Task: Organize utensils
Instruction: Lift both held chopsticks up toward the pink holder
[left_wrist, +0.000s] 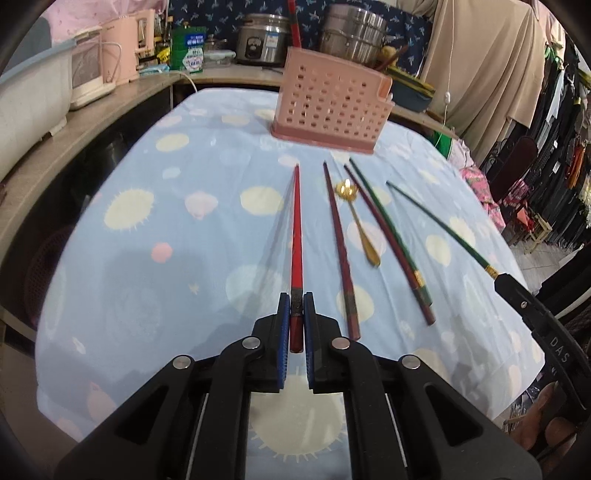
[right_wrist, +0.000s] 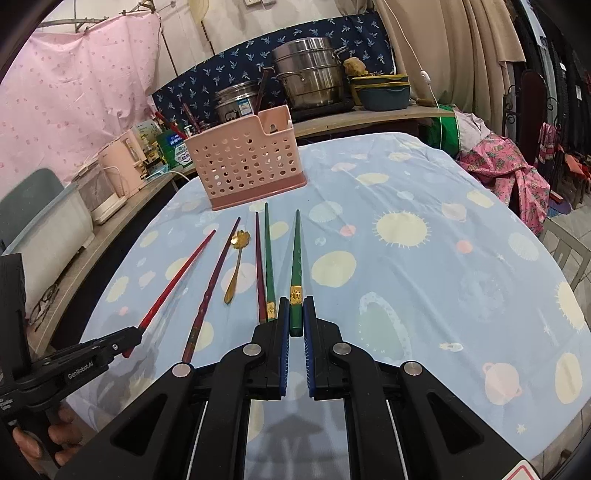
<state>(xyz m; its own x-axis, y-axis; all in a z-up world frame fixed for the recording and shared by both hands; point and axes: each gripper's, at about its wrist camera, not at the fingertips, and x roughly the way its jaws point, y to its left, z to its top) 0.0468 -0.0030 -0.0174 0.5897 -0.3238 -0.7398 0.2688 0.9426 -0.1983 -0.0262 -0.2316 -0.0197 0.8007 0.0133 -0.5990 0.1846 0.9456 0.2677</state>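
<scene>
Left claw (left_wrist: 296, 314) clenched on the thick end of a slender red chopstick (left_wrist: 296, 221); tip points far, toward the pink perforated plastic utensil basket (left_wrist: 328, 107) at the far side of the counter (left_wrist: 166, 221), which is covered in blue sun-patterned cloth. Right claw (right_wrist: 296, 317) clenched on the thick end of a green chopstick with a gold band (right_wrist: 296, 266). Between them lie a dark maroon chopstick (left_wrist: 338, 236), a gold flower-headed spoon (left_wrist: 358, 221) and a maroon-and-green pair (left_wrist: 388, 240), touching.

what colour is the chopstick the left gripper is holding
Red, darker at the clamped butt end. The chopstick shows best in the left wrist view.
</scene>
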